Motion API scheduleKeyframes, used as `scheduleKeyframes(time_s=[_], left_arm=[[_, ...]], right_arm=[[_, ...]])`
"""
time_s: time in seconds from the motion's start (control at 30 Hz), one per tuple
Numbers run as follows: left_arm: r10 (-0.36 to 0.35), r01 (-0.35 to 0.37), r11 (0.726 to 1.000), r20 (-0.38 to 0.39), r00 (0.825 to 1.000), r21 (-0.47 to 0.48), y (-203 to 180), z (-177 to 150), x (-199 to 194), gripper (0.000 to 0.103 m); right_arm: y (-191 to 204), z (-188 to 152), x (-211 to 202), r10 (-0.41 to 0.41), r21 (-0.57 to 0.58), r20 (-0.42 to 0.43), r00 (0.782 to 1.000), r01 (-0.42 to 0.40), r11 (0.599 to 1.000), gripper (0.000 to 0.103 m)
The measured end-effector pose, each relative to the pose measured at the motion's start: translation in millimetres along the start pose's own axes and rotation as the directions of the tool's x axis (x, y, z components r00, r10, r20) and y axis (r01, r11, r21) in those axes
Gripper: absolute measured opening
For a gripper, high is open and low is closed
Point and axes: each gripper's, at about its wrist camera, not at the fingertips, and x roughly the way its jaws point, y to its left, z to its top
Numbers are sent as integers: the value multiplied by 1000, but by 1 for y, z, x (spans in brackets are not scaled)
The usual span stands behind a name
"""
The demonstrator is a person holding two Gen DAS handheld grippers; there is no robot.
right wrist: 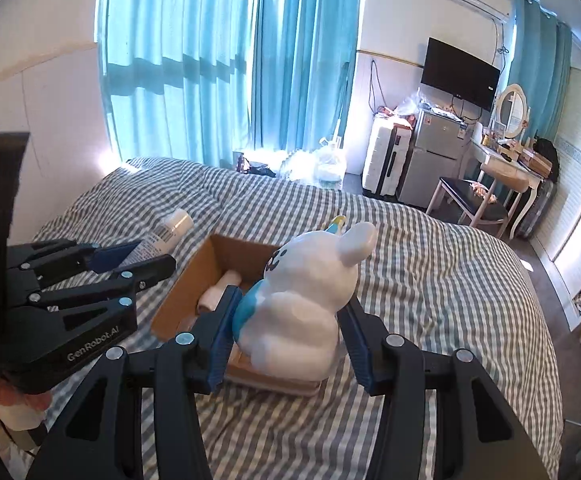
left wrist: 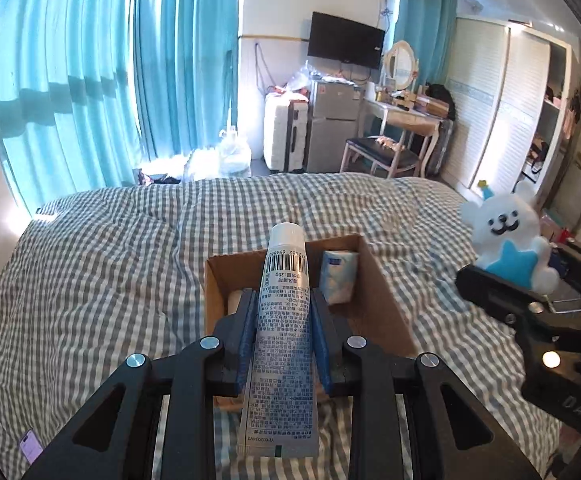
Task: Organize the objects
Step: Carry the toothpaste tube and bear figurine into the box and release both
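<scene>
Left gripper clamped on tube, long axis toward 12 o'clock, over cardboard box; nearer than right gripper (gripping bunny figure).

Looked matt brown cardboard box, soft checked cloth bedcover, glossy printed plastic tube, smooth glossy bear figure.

Cardboard box floor behind tube; tube print too small
</scene>
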Motion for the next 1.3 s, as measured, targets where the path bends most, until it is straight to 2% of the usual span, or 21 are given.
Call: scheduleKeyframes(time_s=[0.13, 0.33, 0.57, 0.7, 0.93, 1.13, 1.3], left_arm=[[-12, 11, 1000, -24, 1000, -21, 10, 8, 42, 26], [-44, 43, 999, -81, 996, -14, 18, 7, 103, 26], [-55, 55, 998, -162, 985, 0, 22, -11, 153, 26], [-76, 77, 997, -198, 977, -2, 23, -19, 168, 26], [-76, 76, 997, -236, 969, -7, 23, -28, 178, 26], [-64, 72, 997, -255, 965, 22, 19, -36, 181, 26], [-83, 90, 996, -259, 962, 16, 15, -36, 177, 28]], right_arm=[[-5, 16, 41, 9, -5, -28, 1000, -9, 1000, 49], [-9, 20, 108, 12, -21, -96, 995, -14, 1000, 49], [-9, -11, 163, 33, -43, -189, 982, -41, 998, 49], [-7, -31, 176, 40, -62, -216, 976, -54, 997, 49], [5, -52, 183, 18, -115, -253, 967, -49, 992, 49], [6, -63, 185, -6, -140, -265, 964, -33, 990, 49], [4, -63, 180, -2, -138, -257, 966, -35, 990, 50]])
